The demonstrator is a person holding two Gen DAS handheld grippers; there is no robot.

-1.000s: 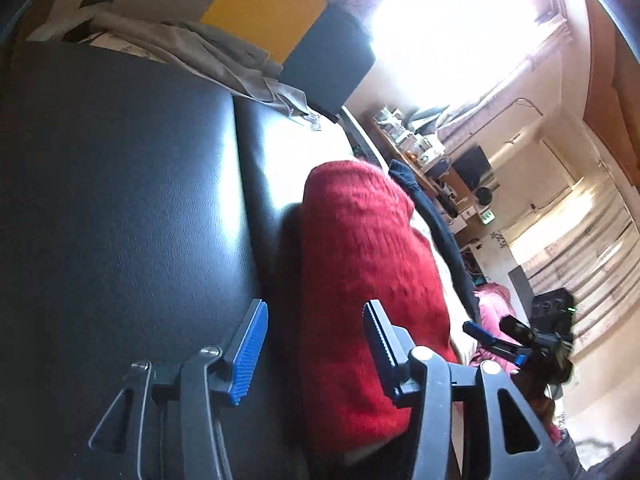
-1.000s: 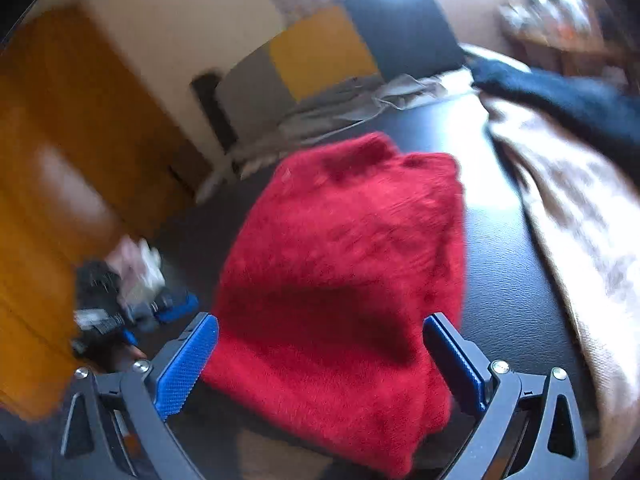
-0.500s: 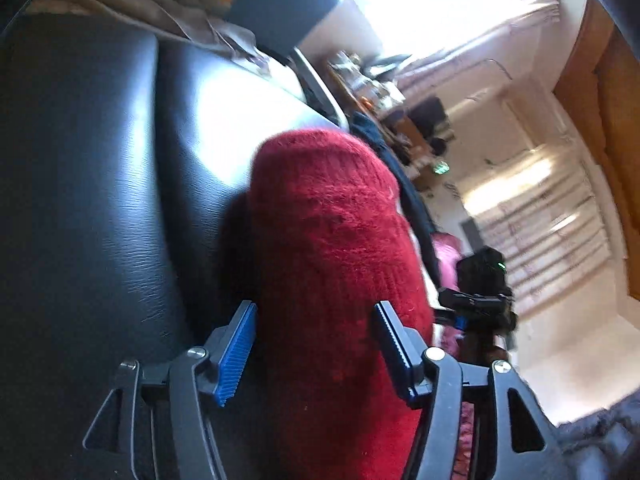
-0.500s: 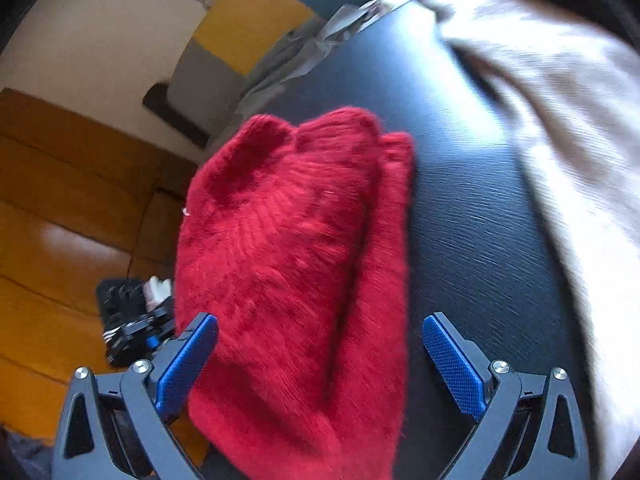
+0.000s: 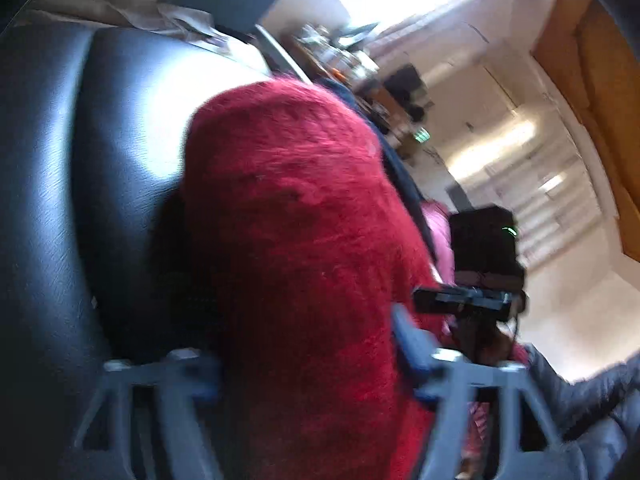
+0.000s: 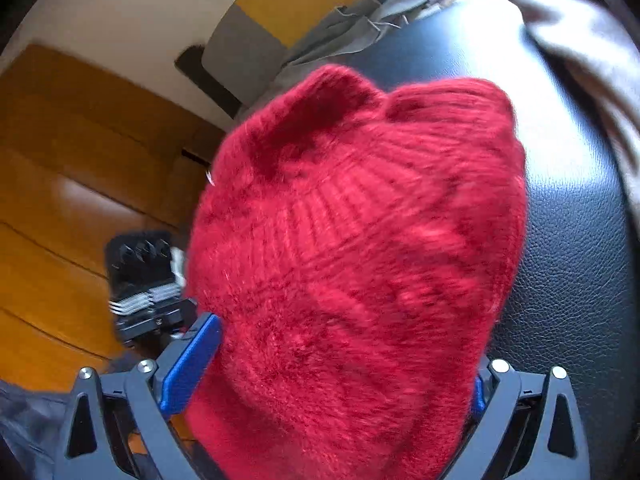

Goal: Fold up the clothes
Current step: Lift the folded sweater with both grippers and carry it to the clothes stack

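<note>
On the black leather seat (image 5: 60, 200), a bundled red knit sweater (image 5: 300, 240) lies with both tongs straddling it. Left gripper (image 5: 308, 368) has its jaws spread around the bundle's near end, blurred; right gripper (image 6: 332, 368) likewise stands spread either side, not clamped. This looks like a grasp being set up. Next, both would need to pinch fabric edges evenly.

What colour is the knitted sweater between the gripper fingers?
Red; the knitted sweater shows best in the right wrist view.
</note>
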